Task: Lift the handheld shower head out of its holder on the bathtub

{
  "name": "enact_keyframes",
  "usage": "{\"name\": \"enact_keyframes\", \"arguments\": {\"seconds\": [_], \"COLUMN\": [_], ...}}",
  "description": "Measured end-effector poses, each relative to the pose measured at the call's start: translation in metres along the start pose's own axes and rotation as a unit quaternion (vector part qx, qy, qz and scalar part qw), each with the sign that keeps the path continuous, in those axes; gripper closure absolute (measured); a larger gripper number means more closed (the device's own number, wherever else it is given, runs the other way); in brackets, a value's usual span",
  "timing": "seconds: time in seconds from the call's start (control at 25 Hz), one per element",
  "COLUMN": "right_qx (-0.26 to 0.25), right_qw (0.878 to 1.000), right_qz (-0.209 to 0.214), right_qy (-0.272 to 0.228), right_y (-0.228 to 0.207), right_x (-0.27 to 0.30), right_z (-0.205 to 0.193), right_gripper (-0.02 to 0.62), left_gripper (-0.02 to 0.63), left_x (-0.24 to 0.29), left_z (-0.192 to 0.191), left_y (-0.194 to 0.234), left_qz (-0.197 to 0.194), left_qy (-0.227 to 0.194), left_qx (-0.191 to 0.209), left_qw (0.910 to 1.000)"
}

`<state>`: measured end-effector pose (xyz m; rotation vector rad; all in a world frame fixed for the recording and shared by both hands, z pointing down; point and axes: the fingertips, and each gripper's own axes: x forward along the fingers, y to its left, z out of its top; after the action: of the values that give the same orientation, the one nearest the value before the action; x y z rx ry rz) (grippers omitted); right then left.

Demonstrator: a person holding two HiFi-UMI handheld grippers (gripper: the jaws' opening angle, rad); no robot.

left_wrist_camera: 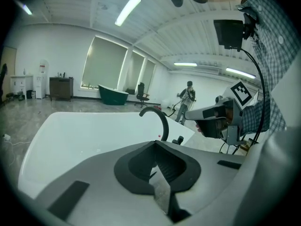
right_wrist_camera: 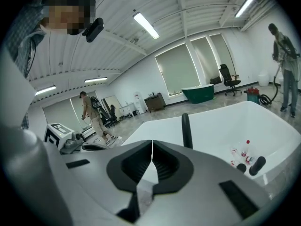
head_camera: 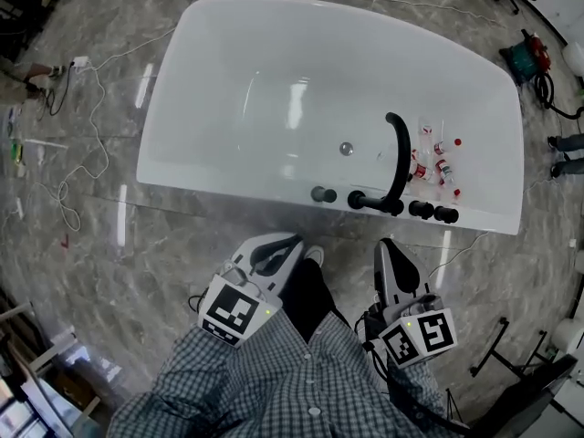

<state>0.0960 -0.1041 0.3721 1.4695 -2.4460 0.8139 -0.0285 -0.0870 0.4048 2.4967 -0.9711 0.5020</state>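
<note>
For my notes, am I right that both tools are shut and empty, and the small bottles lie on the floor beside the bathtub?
Not quite: the head view shows the small bottles lying inside the bathtub, by the black spout. The left tool and right tool are indeed shut and empty.

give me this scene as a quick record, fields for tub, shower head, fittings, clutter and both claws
bathtub: white, oval
shower head: black, apparently lying in its holder on the near rim, untouched
spout: black, arched over the basin
knobs: black, in a row on the near rim
bottles: small, red-capped, inside the tub beside the spout
left claw: shut, empty, short of the tub
right claw: shut, empty, short of the tub
</note>
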Motion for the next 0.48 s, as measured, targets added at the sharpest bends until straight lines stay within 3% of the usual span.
{"name": "enact_keyframes", "arguments": {"seconds": [0.2, 0.48], "right_qx": [-0.022, -0.005], "right_qw": [0.999, 1.0], "right_qz": [0.015, 0.006], "right_qy": [0.018, 0.029], "right_y": [0.007, -0.006], "right_x": [0.013, 0.021], "right_z": [-0.015, -0.032], "right_gripper": [0.577, 0.577], "left_gripper": [0.597, 0.597], "left_x": [0.012, 0.037], "left_z": [-0.016, -0.045], "left_y": [0.009, 0.014], "left_qz": [-0.011, -0.026], "left_qy": [0.004, 0.024], "left_qx": [0.009, 0.028], "left_qw": [0.9999, 0.999]}}
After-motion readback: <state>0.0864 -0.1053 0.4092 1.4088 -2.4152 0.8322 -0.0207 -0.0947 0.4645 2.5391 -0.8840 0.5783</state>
